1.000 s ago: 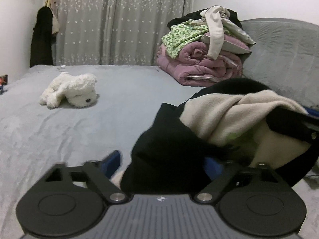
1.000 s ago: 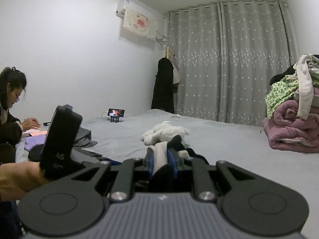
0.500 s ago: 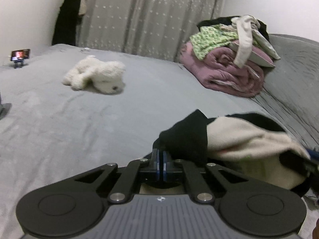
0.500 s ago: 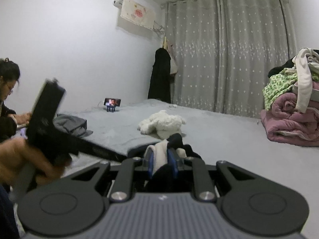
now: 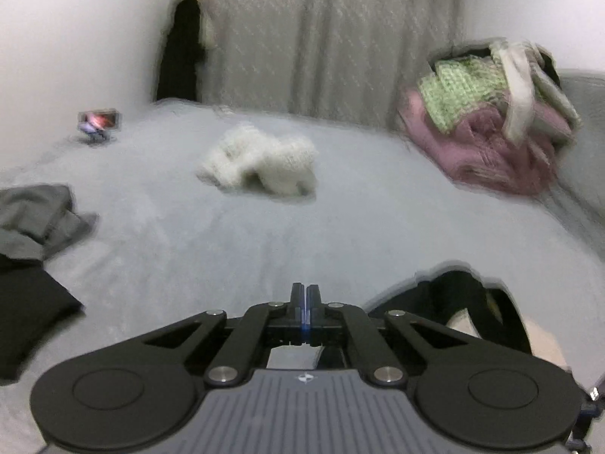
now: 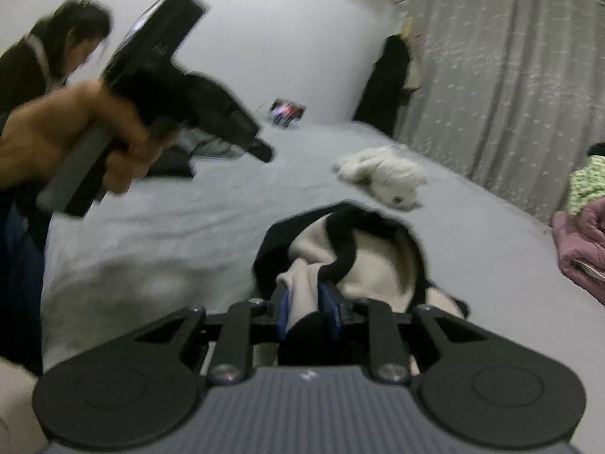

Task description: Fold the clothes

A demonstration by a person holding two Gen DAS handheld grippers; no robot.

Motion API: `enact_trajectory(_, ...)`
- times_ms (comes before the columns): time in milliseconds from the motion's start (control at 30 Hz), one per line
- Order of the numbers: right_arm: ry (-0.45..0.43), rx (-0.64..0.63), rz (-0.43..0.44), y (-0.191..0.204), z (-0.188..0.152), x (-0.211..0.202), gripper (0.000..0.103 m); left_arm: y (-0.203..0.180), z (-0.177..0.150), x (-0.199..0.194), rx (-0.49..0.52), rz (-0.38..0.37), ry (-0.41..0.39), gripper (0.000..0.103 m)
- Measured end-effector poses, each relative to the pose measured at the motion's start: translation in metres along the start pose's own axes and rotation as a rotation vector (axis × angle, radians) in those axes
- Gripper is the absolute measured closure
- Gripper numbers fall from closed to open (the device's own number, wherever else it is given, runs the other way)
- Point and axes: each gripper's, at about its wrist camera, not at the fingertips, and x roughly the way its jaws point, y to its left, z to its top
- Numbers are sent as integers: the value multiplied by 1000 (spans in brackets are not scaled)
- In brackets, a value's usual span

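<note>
The black garment with cream fleece lining (image 6: 363,261) lies bunched on the grey bed (image 6: 170,234), on the near side of the white plush dog (image 6: 382,176). The right tool (image 6: 306,312) has a fold of it between its fingers, and its jaws are opening, so this looks like the end of a fold being set down. The left tool (image 5: 304,310) is clenched on nothing, over bare bed left of the garment. Next, I judge, both tools need a fresh edge of the garment to grasp, since it is crumpled rather than flat.
</note>
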Motion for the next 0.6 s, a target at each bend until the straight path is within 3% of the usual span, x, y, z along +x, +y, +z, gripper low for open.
enact_trajectory(67, 22, -29, 43, 8, -1, 3, 81, -1, -5, 9, 4, -28, 74, 95)
enact_trajectory(167, 31, -49, 109, 12, 0, 1, 80, -4, -8, 14, -4, -44, 104, 61)
enact_trajectory(200, 31, -52, 121, 11, 0, 0, 81, -6, -8, 15, 7, -48, 107, 56)
enact_trajectory(267, 34, -44, 99, 7, 0, -2, 80, -10, -8, 16, 31, -56, 113, 52)
enact_trajectory(400, 45, -13, 23, -4, -1, -3, 71, -15, -12, 16, 75, -62, 127, 34)
enact_trajectory(467, 56, 14, -8, -13, -2, -5, 63, -18, -15, 15, 97, -66, 137, 32)
enact_trajectory(600, 71, 67, -55, -32, -7, -11, 58, -29, -16, 16, 190, -84, 120, 28)
